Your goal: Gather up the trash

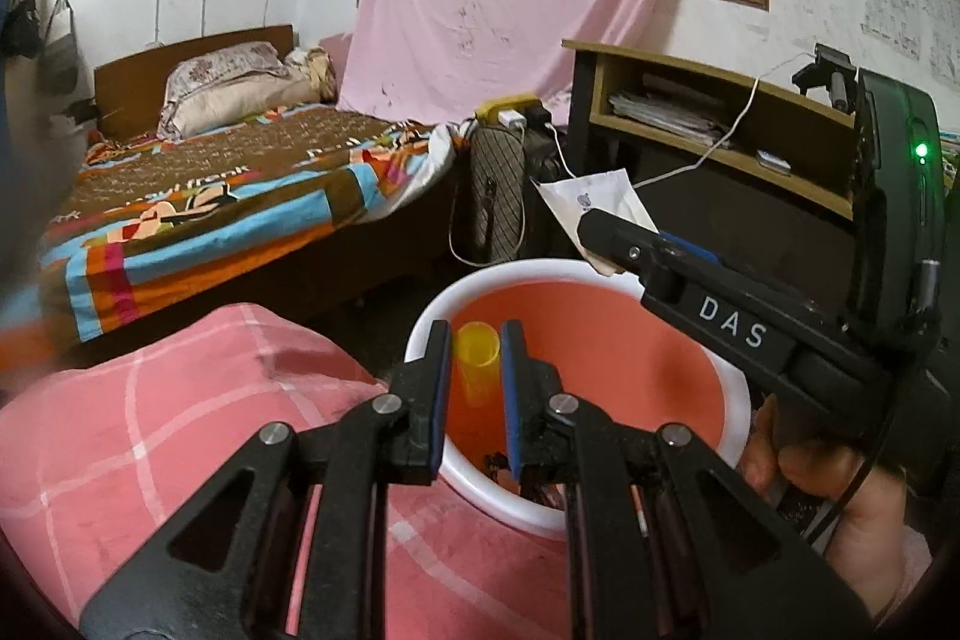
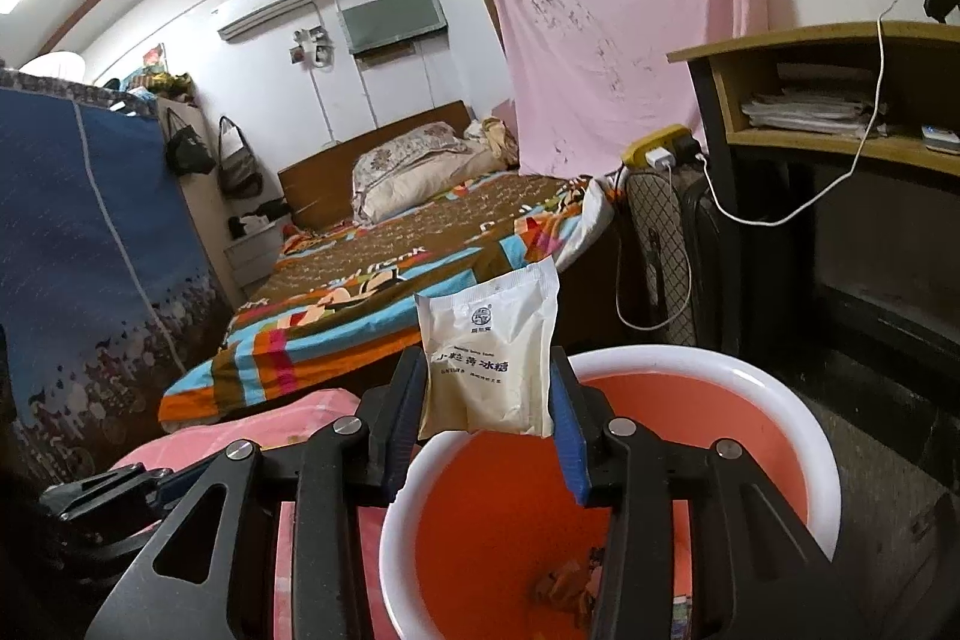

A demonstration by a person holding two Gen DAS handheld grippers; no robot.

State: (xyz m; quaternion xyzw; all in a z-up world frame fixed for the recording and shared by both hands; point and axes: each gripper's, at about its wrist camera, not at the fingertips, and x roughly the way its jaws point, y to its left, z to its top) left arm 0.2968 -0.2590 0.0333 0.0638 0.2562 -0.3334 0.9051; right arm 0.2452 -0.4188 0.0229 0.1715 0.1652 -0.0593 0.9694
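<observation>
Both grippers hang over the orange bin (image 2: 798, 436), which sits on the floor against the pink checked blanket (image 1: 150, 430). The right gripper (image 2: 489, 400) pinches a white sachet (image 2: 489, 358) by its sides, held over the bin's near rim, presumably so it drops straight in. The left gripper (image 1: 474, 370) has narrow fingers around a yellow cup (image 1: 478, 361), seemingly clamped; the cup hangs above the bin's opening. Some scraps (image 2: 570, 586) lie at the bottom.
</observation>
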